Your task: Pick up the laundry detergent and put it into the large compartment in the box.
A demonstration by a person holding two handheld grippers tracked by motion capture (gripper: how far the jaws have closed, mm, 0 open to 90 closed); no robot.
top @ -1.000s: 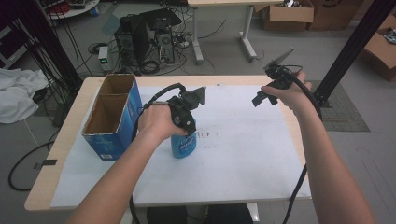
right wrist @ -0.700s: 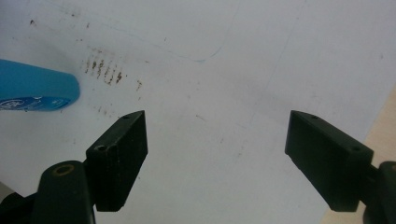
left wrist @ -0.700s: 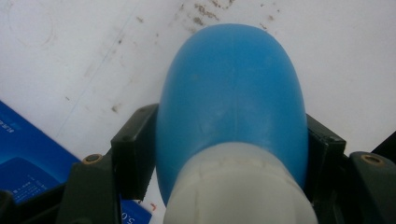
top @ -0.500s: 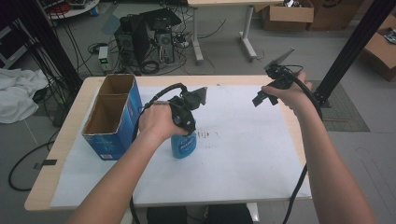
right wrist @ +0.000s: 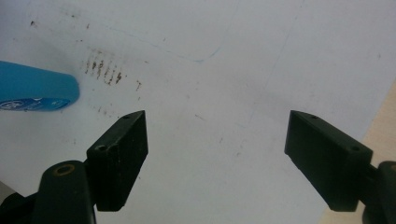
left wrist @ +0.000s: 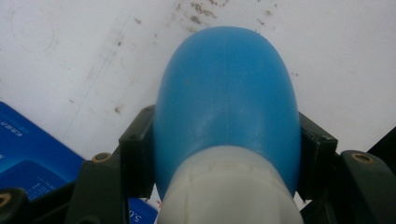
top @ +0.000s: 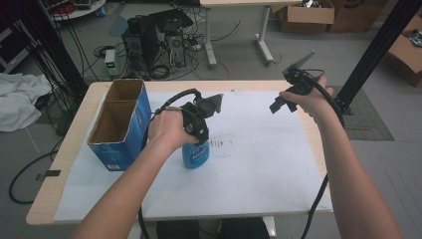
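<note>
A blue bottle (top: 196,155) with a white neck stands upright on the white sheet (top: 259,159) near the table's middle. My left gripper (top: 195,130) comes down on it from above and is shut on its upper body. In the left gripper view the blue bottle (left wrist: 227,107) sits tight between both black pads (left wrist: 138,154), the white neck nearest the camera. My right gripper (top: 279,103) hovers above the sheet's far right part, open and holding nothing. The right gripper view has its fingers (right wrist: 122,154) spread wide, and the blue bottle (right wrist: 35,91) lies at the left edge.
An open blue cardboard box (top: 119,124) with two compartments stands just left of the bottle. Brown smudges (top: 219,144) mark the sheet to the bottle's right. A black frame post (top: 383,45) rises at the far right. Cables trail from both grippers.
</note>
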